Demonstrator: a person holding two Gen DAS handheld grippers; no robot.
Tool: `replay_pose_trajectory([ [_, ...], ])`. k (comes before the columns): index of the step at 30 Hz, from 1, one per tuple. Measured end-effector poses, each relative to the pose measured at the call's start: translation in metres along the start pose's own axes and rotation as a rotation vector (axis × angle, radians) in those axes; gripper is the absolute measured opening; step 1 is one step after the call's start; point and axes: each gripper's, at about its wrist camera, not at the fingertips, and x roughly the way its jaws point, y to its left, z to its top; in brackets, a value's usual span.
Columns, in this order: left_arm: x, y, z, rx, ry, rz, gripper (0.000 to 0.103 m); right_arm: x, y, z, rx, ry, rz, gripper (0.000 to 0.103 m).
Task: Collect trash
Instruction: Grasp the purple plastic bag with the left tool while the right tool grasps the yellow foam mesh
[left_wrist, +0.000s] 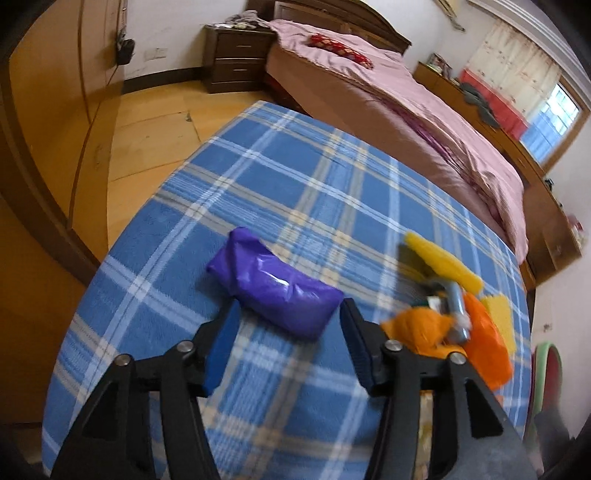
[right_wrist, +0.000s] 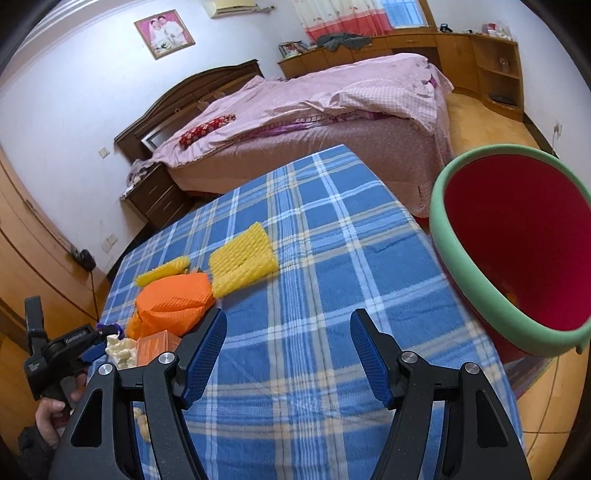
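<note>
A crumpled purple plastic bag (left_wrist: 273, 291) lies on the blue plaid cloth (left_wrist: 295, 177) of the table. My left gripper (left_wrist: 291, 308) is open, its blue pads either side of the bag's near end and not pressing it. To the right is a blurred heap: a yellow foam net (left_wrist: 443, 264) and orange wrapping (left_wrist: 484, 343). My right gripper (right_wrist: 288, 314) is open over bare cloth (right_wrist: 332, 229), nothing between its fingers. Left of it lie yellow foam nets (right_wrist: 242, 264), an orange foam net (right_wrist: 173, 302) and white scraps (right_wrist: 120, 349). A red bin with a green rim (right_wrist: 461, 273) stands at the table's right edge.
A bed with pink covers (right_wrist: 332, 110) runs along the far side of the table. A dark nightstand (left_wrist: 236, 55) and a wooden wardrobe (left_wrist: 55, 129) stand to the left over a wood floor. A hand (right_wrist: 48, 413) holds the left tool.
</note>
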Motion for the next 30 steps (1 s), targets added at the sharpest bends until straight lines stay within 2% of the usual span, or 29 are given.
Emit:
replay_pose_trajectory([
  [9,0.017,-0.006,0.022,0.028,-0.023,0.038,0.058,0.019,-0.001,0.006,-0.004,0.027,0.001,0.071],
  [13,0.015,-0.001,0.026,0.007,-0.022,0.017,0.058,0.025,-0.001,0.010,-0.005,0.034,0.003,0.071],
  [17,0.016,0.005,0.028,-0.015,-0.019,0.035,0.058,0.029,-0.001,0.013,-0.005,0.040,0.008,0.071],
  [24,0.022,-0.016,0.023,0.091,-0.031,0.042,0.058,0.045,0.013,0.030,-0.064,0.059,0.002,0.071],
  [30,0.019,-0.022,0.011,0.166,-0.087,0.042,0.041,0.072,0.029,0.037,-0.130,0.117,0.005,0.071],
])
